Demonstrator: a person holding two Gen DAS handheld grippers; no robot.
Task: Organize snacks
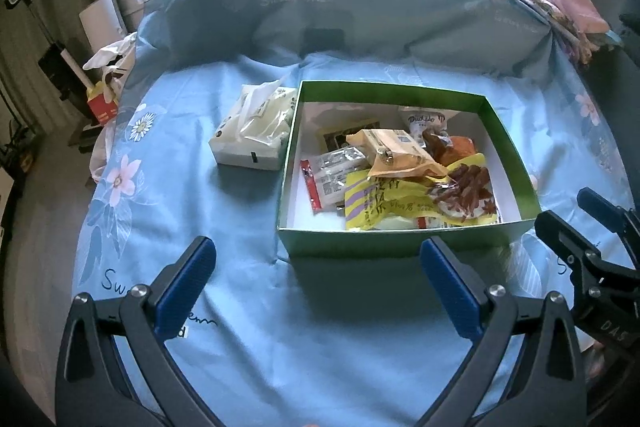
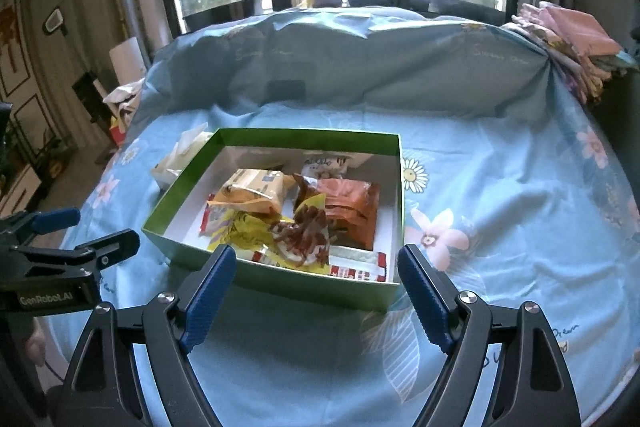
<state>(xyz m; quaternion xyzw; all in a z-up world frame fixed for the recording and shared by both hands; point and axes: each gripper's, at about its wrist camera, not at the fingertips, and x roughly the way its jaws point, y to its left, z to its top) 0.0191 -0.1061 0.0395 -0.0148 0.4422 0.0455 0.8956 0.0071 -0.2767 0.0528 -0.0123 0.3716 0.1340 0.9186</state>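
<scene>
- The snacks sat gathered in the green box (image 1: 400, 247) on the blue floral sheet (image 1: 200, 227) — the yellow packet (image 1: 384, 207), the orange-tan packet (image 1: 400, 151), the red-edged clear packet (image 1: 324, 183) and the dark orange bag (image 2: 352, 215) all lay inside its walls, piled loosely over one another.
- No snack showed on the sheet outside the box in either view, so the gathering looked largely done.
- What seemed left, at a guess, was tidying: the packets overlapped at odd angles rather than lying in rows.
- The tissue pack (image 1: 252, 135) stood just beside the box's left wall (not a snack, and apparently untouched).
- The left gripper (image 1: 320, 279) hung over bare sheet near the box's front wall, jaws spread wide and holding nothing.
- The right gripper (image 2: 316, 291) hovered at the box's front right corner, its fingers likewise parted and empty — neither touched a packet.
</scene>
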